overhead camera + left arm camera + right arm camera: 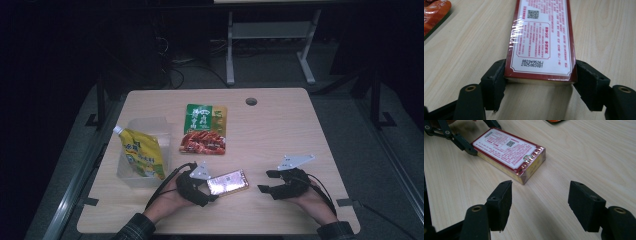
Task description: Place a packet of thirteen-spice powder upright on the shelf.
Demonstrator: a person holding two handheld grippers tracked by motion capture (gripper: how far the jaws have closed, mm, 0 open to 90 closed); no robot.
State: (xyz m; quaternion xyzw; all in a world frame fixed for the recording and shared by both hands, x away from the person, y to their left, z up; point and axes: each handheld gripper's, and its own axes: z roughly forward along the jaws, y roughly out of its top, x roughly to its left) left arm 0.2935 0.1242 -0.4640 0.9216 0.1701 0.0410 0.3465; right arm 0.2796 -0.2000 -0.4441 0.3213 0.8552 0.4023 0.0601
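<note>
One flat, glossy film-wrapped box (540,40) lies on pale woodgrain table (469,50).

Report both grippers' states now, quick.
Left gripper: jaws closed against the two long sides of the red-edged flat box, which lies on the table.
Right gripper: open, nothing between its jaws.

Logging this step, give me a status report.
Left gripper shut on red box. Right gripper open, short of box. Nothing between them.
</note>
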